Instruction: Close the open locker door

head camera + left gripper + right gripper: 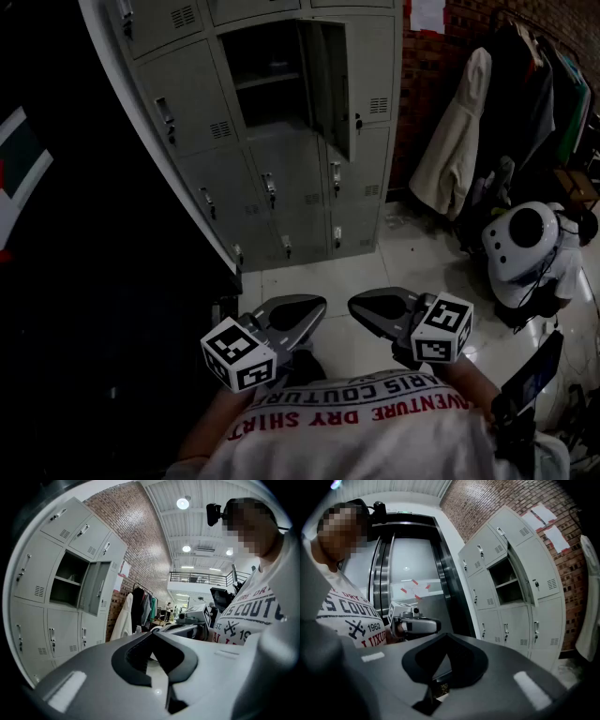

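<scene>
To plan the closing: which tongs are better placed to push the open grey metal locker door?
Right, probably. The grey metal locker door stands open on the right side of its compartment, nearer the right tongs. Both tongs are shut, empty.

Pale grey lockers, red brick wall, cream coat, red-lettered white shirt

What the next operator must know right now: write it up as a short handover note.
Left gripper: fingers shut, nothing in them, held low by the torso.
Right gripper: fingers shut and empty too, beside the left one.
Locker door: stands wide open at the right of its compartment, in the locker bank ahead. Neither gripper touches it.
Done: nothing yet.
Left: step up to the lockers and push the door shut.
</scene>
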Motion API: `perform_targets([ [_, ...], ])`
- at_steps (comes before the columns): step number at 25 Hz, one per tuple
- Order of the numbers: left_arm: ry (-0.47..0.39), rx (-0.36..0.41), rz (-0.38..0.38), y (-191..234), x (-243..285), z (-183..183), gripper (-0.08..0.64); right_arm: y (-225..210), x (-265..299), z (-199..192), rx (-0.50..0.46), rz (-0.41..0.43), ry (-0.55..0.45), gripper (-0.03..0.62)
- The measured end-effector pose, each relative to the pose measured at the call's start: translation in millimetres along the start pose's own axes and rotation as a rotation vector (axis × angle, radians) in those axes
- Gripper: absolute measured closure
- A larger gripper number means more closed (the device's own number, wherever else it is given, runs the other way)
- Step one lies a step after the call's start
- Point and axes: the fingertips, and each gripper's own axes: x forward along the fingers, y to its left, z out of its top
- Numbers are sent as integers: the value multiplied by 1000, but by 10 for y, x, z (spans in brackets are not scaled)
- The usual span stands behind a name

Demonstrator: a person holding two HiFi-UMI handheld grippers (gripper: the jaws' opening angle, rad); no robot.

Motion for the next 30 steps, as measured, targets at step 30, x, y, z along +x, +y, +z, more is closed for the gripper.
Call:
perform_targets([
  [30,-18,9,-86,3171,776,1081,555,-2596,1668,1057,-7,-196,-12,594],
])
